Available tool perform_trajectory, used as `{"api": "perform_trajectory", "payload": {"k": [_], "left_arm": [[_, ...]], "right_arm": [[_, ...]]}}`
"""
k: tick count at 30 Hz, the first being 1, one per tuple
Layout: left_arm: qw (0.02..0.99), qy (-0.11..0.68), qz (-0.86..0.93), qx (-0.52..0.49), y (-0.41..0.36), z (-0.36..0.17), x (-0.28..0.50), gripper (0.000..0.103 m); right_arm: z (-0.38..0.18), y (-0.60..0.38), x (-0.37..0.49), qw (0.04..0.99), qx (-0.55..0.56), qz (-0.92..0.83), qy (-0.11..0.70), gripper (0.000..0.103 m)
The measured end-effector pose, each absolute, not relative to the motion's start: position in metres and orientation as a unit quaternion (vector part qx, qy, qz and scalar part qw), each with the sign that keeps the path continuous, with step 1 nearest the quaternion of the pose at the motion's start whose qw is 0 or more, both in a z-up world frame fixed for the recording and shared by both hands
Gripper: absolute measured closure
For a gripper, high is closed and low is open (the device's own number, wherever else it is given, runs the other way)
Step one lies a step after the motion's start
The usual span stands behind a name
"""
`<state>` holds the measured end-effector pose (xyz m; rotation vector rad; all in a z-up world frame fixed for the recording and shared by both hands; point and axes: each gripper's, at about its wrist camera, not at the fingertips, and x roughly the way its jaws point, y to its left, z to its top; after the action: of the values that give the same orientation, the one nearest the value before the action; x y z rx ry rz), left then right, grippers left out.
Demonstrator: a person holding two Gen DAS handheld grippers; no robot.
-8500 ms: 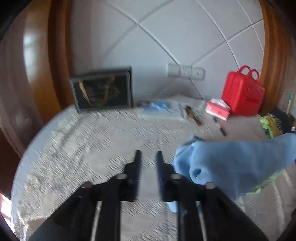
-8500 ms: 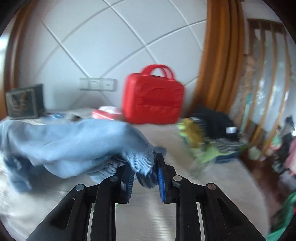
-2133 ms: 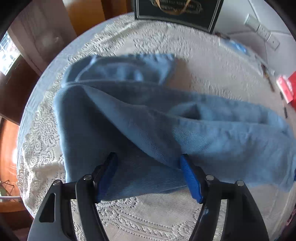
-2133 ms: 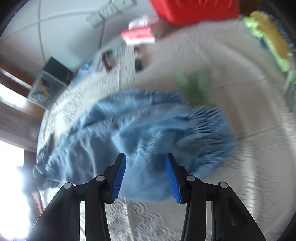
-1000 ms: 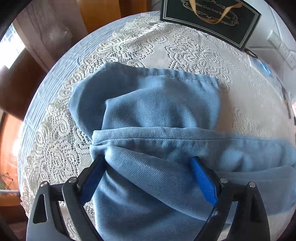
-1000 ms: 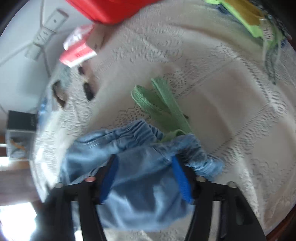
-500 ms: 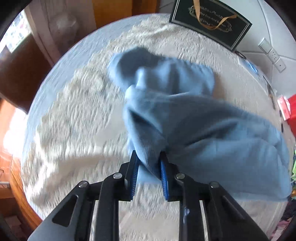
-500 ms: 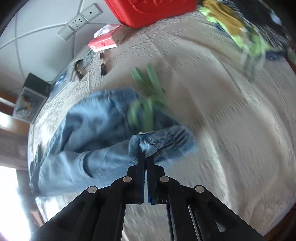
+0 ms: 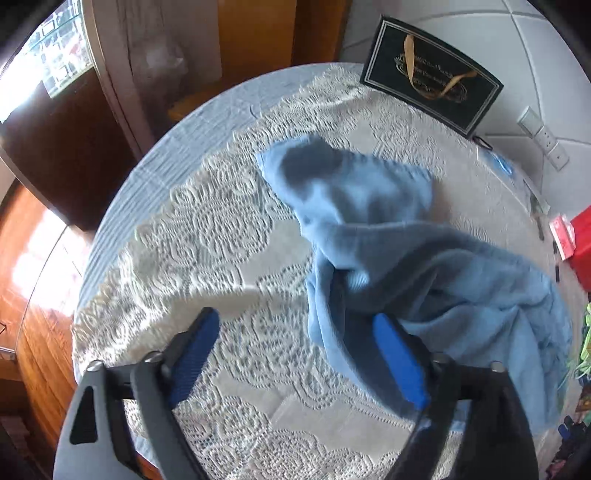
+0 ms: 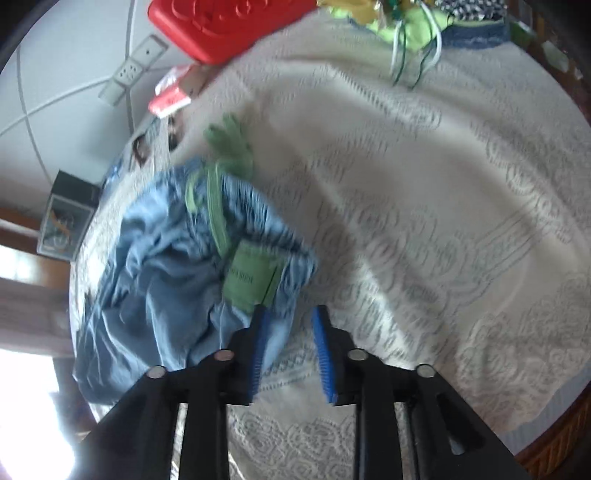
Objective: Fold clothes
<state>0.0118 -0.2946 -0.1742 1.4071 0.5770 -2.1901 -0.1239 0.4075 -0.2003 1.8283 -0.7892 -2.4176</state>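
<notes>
A light blue garment (image 9: 424,258) lies crumpled on the lace tablecloth (image 9: 207,229). In the left wrist view my left gripper (image 9: 295,317) hovers over its near edge with jaws opening wide. A fold drapes against the right finger (image 9: 399,362), and no pad presses the cloth. In the right wrist view the garment's (image 10: 159,280) gathered waistband carries a green label (image 10: 255,277) and a green drawstring (image 10: 225,147). My right gripper (image 10: 290,314) is just in front of the label with jaws opening. The cloth's edge reaches between the pads and is not pinched.
A black gift box (image 9: 432,88) stands at the table's far edge by a wall socket (image 9: 543,136). A red case (image 10: 221,22), a red-and-white packet (image 10: 173,92) and a pile of green and dark clothes (image 10: 424,14) sit at the back. The table's rounded edge (image 9: 122,206) drops to wooden floor.
Half a second ago both grippers were shut on the garment and held it up. Both have since opened, and the garment has sunk into a crumpled heap on the table.
</notes>
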Motion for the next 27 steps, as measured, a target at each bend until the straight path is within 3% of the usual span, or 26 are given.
{"api": "perform_trajectory", "payload": {"k": [5,9,10,11,12,13,14,17,21,24,27], "left_arm": [[0.208,0.25,-0.786,0.525,-0.298,-0.2,0.005,0.013],[0.178,0.235,-0.775,0.56,-0.271,-0.234,-0.008,0.014],[0.176,0.222,-0.772,0.569,-0.262,-0.241,-0.012,0.028],[0.173,0.216,-0.767,0.578,-0.256,-0.247,-0.016,0.051],[0.177,0.206,-0.766,0.583,-0.251,-0.25,-0.018,0.051],[0.183,0.188,-0.77,0.581,-0.245,-0.248,-0.02,0.066],[0.182,0.185,-0.771,0.581,-0.242,-0.245,-0.021,0.081],[0.188,0.195,-0.781,0.563,-0.242,-0.226,-0.017,0.084],[0.16,0.219,-0.781,0.563,-0.236,-0.208,0.001,0.084],[0.135,0.222,-0.759,0.597,-0.222,-0.223,0.014,0.083],[0.13,0.226,-0.751,0.607,-0.218,-0.229,0.02,0.064]], "right_arm": [[-0.211,0.407,-0.145,-0.009,0.591,-0.767,-0.25,0.051],[-0.233,0.398,-0.152,-0.016,0.612,-0.747,-0.259,0.047],[-0.24,0.393,-0.153,-0.006,0.616,-0.742,-0.264,0.047],[-0.247,0.386,-0.154,0.013,0.621,-0.736,-0.269,0.052],[-0.25,0.38,-0.153,0.022,0.622,-0.737,-0.263,0.059],[-0.251,0.371,-0.153,0.024,0.625,-0.742,-0.241,0.072],[-0.247,0.361,-0.153,0.017,0.623,-0.755,-0.205,0.074],[-0.221,0.362,-0.147,-0.008,0.586,-0.794,-0.163,0.082],[-0.188,0.397,-0.12,-0.042,0.543,-0.82,-0.176,0.084],[-0.188,0.418,-0.093,-0.073,0.552,-0.815,-0.161,0.085],[-0.218,0.443,-0.063,-0.097,0.595,-0.779,-0.175,0.083]]}}
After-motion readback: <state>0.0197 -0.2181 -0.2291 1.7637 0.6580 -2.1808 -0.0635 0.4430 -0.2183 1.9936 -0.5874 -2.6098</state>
